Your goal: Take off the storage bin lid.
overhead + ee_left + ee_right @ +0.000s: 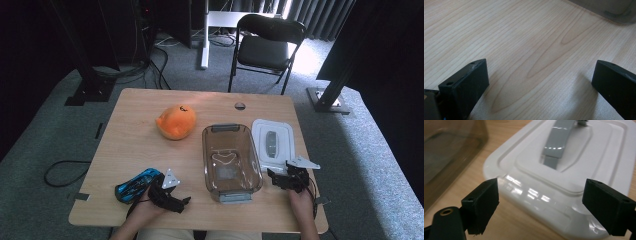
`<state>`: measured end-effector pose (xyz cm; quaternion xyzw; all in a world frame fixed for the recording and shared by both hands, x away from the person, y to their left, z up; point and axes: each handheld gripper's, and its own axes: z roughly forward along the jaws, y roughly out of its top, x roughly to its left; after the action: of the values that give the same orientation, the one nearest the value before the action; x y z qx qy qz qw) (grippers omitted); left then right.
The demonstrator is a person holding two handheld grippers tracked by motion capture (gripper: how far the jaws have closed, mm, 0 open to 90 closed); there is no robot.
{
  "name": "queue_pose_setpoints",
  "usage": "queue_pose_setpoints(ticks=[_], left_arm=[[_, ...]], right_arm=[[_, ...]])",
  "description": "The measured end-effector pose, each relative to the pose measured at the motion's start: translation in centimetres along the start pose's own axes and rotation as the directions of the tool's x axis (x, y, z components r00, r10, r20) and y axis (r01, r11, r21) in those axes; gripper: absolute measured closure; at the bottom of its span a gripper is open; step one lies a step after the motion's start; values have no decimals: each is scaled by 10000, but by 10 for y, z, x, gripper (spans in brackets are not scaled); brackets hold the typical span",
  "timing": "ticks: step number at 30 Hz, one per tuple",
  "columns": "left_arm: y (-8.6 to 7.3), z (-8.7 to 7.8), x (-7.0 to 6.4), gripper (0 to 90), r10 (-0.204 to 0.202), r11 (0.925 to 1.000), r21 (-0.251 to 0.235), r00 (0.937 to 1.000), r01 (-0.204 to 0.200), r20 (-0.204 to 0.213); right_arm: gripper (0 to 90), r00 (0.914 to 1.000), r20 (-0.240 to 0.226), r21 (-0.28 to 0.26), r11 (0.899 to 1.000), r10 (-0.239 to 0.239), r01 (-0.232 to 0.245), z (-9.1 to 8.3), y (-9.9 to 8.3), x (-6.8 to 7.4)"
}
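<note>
Light wooden table (135, 150) fills centre frame | right gripper (540, 202) jaws spread wide, aimed at near edge of white plastic lid with grey handle (564, 170), lower right, likely to grasp it | clear rectangular container (231, 161) waits open beside it | left gripper (541, 80) wide, empty, lower left.

Nothing to read out here: the white lid (564, 177) shows bare moulded plastic with a plain grey handle (557, 141), no brand, no number. The clear container (231, 161) carries no label that can be made out. The blue toy car (136, 185) is too small to tell any markings.
</note>
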<state>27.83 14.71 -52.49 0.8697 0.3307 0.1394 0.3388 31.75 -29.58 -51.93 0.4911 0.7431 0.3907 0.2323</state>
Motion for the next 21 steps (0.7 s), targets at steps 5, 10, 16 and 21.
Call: queue_pose_setpoints(ticks=[5,10,16,21], left_arm=[[0,0,0,15,30,10000,4,10000,-30,24],[0,0,0,15,41,10000,0,10000,-41,33],[0,0,-1,16,191,9998,-5,9997,-191,172],[0,0,-1,16,198,9998,-6,9997,-197,175]], right_arm=[[138,9949,-886,11,9988,-485,488,-3,-4,2],[138,9847,-1534,10,9964,-831,843,-8,-9,8],[138,9515,-2684,83,9873,-1506,1586,-16,-18,23],[138,9446,-2767,373,9803,-1765,1941,-18,-21,29]])
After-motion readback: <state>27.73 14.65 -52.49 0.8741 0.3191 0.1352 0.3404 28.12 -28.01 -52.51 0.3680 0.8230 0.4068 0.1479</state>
